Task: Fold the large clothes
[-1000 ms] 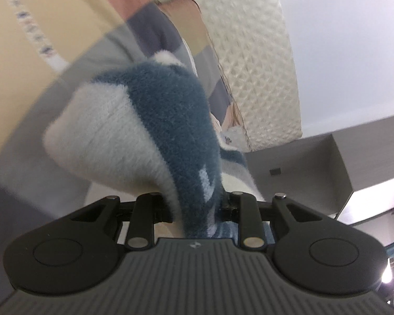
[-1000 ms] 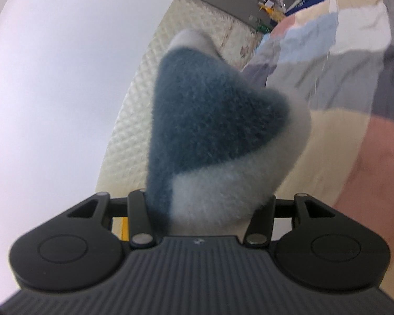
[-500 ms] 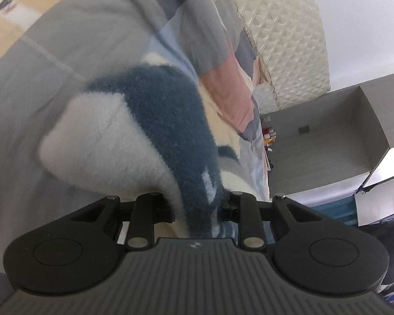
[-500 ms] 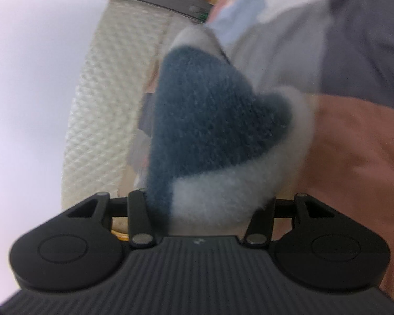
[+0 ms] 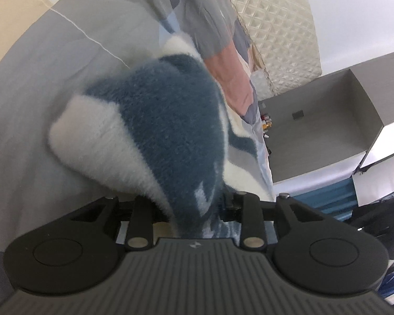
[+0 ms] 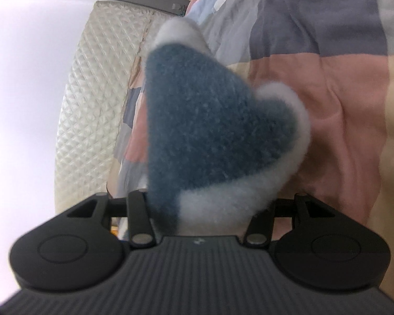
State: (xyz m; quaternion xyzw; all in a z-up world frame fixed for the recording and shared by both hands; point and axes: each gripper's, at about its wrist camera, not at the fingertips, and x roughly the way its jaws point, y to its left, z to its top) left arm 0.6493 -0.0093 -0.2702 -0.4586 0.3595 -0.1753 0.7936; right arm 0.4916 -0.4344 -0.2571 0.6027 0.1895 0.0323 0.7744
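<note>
Fleecy blue-and-white garment (image 5: 170,136) bunches between both sets of jaws: the left gripper (image 5: 194,210), jaws just eased wider, and the right gripper (image 6: 197,204) each grasp a fold. Only the left view shows grey shelving (image 5: 328,120). Beneath lies a patchwork bedspread (image 6: 328,78); a quilted headboard (image 6: 97,92) stands behind.

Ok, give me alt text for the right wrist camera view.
The right gripper clamps a bunched corner of fluffy blue-and-white garment, which fills the centre. Behind it lie a patchwork bedspread and a cream quilted headboard.
</note>
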